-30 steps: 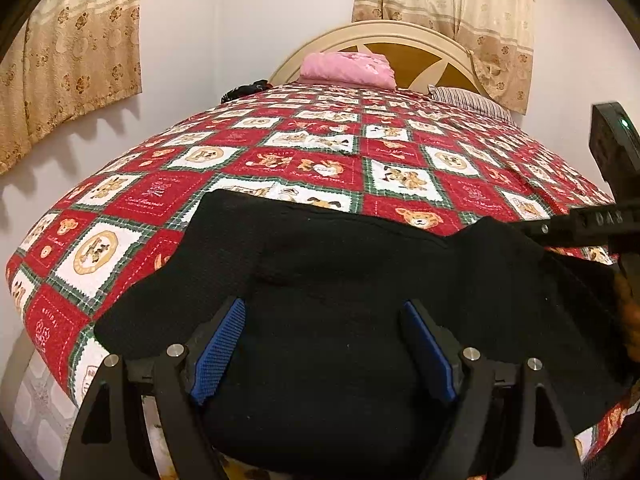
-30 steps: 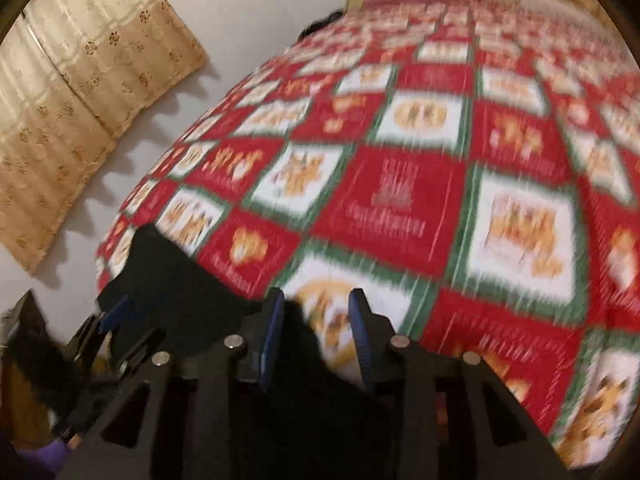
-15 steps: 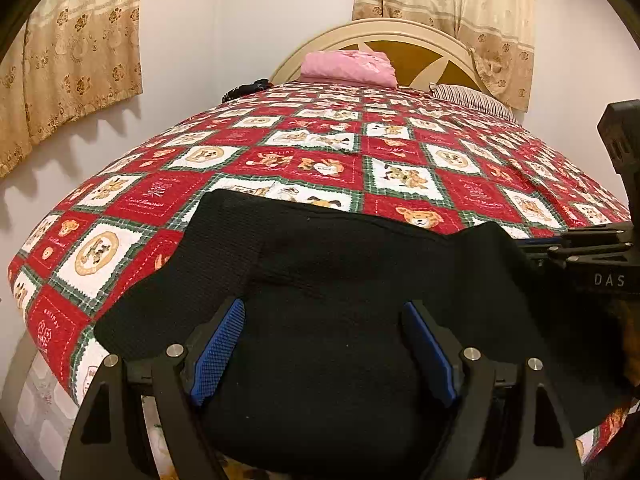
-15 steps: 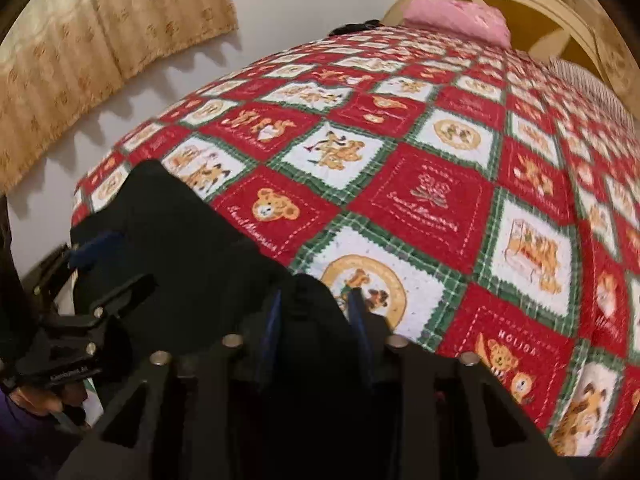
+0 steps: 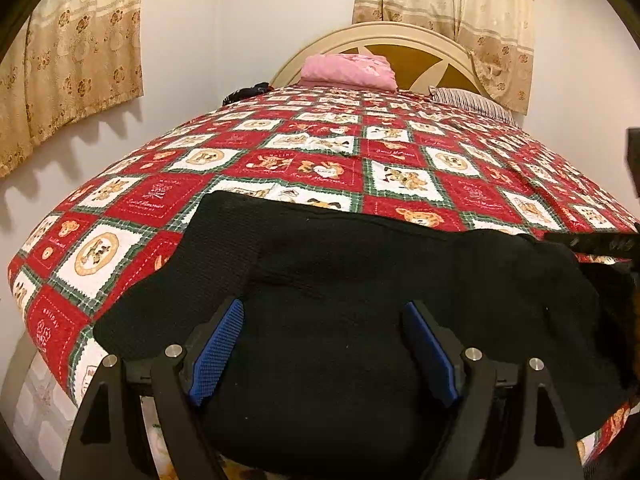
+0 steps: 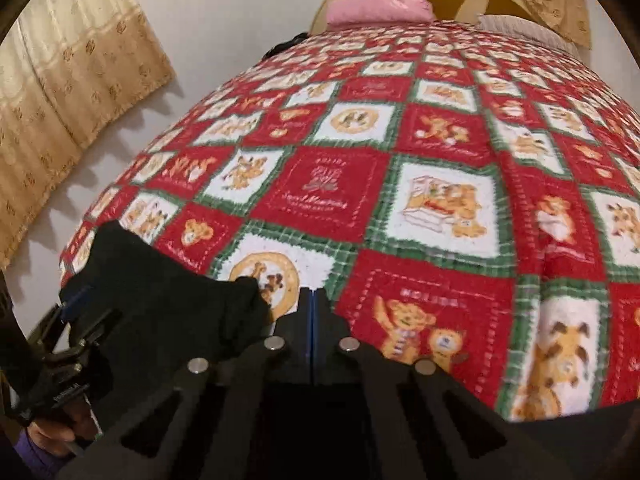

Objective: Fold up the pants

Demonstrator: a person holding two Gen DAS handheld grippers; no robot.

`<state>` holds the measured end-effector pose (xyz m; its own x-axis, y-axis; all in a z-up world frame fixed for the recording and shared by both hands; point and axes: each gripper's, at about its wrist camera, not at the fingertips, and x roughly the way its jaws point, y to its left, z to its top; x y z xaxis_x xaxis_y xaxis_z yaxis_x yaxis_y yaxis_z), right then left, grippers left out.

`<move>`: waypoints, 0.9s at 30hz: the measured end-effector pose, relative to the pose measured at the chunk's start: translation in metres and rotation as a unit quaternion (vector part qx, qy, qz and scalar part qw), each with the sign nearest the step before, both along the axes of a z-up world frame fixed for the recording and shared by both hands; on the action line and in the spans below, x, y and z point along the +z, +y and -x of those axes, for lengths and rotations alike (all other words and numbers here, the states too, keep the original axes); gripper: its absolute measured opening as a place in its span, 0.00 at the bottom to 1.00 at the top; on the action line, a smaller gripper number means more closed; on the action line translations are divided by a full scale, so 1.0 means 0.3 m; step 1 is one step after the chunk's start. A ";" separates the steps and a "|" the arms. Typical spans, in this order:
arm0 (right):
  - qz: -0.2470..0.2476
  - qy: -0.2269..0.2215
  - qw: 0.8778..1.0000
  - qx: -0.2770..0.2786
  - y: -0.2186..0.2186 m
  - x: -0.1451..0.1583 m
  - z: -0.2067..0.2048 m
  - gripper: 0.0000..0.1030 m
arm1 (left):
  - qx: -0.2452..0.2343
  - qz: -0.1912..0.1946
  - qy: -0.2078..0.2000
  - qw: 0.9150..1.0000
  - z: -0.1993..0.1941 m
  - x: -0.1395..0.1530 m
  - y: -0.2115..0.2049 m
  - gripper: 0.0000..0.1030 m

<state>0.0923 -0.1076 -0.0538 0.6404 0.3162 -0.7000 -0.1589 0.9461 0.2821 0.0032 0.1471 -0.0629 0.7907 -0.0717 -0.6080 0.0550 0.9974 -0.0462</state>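
Your black pants (image 5: 360, 280) lie across the near edge of the quilt (image 5: 280, 160), long axis left to right. Your left gripper (image 5: 324, 344) hovers low over their middle, fingers spread wide, holding nothing. Your right gripper (image 6: 312, 312), pressed together, seems empty beside their right end.

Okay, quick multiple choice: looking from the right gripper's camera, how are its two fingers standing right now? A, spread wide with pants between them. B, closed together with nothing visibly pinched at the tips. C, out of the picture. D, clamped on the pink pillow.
B: the right gripper has its blue pads pressed together, and the black pants lie just left of its tips on the quilt.
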 end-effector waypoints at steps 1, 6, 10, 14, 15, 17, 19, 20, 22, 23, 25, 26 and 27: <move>-0.004 -0.011 1.000 -0.017 -0.026 0.028 0.023 0.15 | 0.001 0.000 0.000 1.000 -0.001 0.000 0.000 0.81; 0.019 -0.123 0.971 -0.204 -0.338 0.234 0.226 0.98 | 0.003 0.002 0.012 1.000 -0.013 0.008 -0.001 0.82; 0.120 -0.065 0.927 -0.349 -0.641 0.315 0.220 0.74 | 0.008 0.001 0.011 1.000 -0.011 0.004 -0.005 0.84; 0.166 0.030 0.886 -0.432 -0.843 0.237 0.145 0.66 | 0.012 0.001 0.012 1.000 -0.013 0.005 -0.006 0.84; 0.183 0.051 0.872 -0.451 -0.880 0.210 0.130 0.66 | 0.011 0.002 0.012 1.000 -0.013 0.005 -0.004 0.84; 0.201 0.098 0.858 -0.462 -0.953 0.141 0.098 0.66 | 0.010 0.000 0.013 1.000 -0.012 0.006 -0.004 0.84; 0.185 0.125 0.865 -0.449 -0.987 0.097 0.094 0.60 | 0.010 0.000 0.013 1.000 -0.012 0.007 -0.002 0.84; 0.186 0.121 0.871 -0.438 -0.989 0.100 0.097 0.37 | 0.010 -0.001 0.013 1.000 -0.012 0.006 -0.002 0.84; 0.194 0.117 0.873 -0.432 -0.989 0.126 0.114 0.08 | 0.010 -0.002 0.013 1.000 -0.011 0.006 -0.002 0.84; 0.178 0.112 0.878 -0.430 -1.003 0.142 0.132 0.08 | 0.010 -0.002 0.013 1.000 -0.011 0.006 -0.004 0.84; 0.132 0.092 0.888 -0.431 -1.023 0.183 0.199 0.07 | 0.010 -0.002 0.014 1.000 -0.010 0.007 -0.001 0.84; 0.096 0.060 0.895 -0.431 -1.027 0.219 0.263 0.07 | 0.010 -0.002 0.014 1.000 -0.011 0.006 -0.005 0.84; 0.068 0.028 0.900 -0.430 -1.019 0.254 0.328 0.07 | 0.010 -0.002 0.014 1.000 -0.011 0.006 -0.005 0.84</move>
